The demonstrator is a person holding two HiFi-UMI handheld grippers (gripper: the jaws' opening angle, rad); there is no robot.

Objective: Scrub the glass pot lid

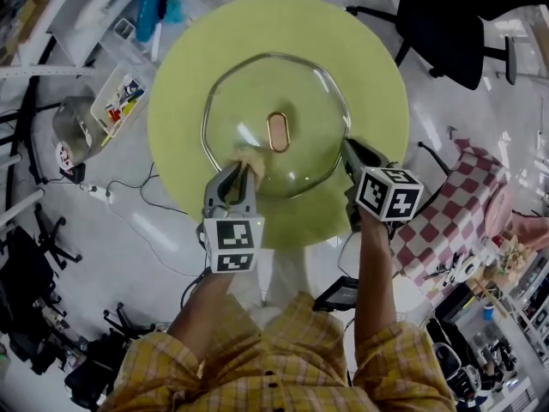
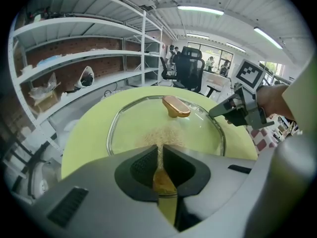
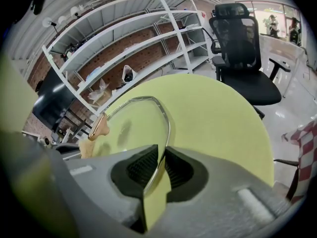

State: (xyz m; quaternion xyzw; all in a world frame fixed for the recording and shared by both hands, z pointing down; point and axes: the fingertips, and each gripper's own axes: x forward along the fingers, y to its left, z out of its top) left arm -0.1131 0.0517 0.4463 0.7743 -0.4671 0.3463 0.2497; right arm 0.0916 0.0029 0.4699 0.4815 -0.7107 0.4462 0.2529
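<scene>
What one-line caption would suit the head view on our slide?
Left tool presses a tan scrubber onto the glass pot lid; right tool clamps its rim.

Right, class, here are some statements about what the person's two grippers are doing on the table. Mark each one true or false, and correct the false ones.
1. The glass pot lid lies on a round yellow-green table. True.
2. The right gripper is open and clear of the lid. False: its jaws are shut on the lid's metal rim.
3. The left gripper holds a tan scrubber against the glass. True.
4. The lid's handle is black. False: it is gold-coloured.
5. A black office chair stands beyond the table. True.
</scene>
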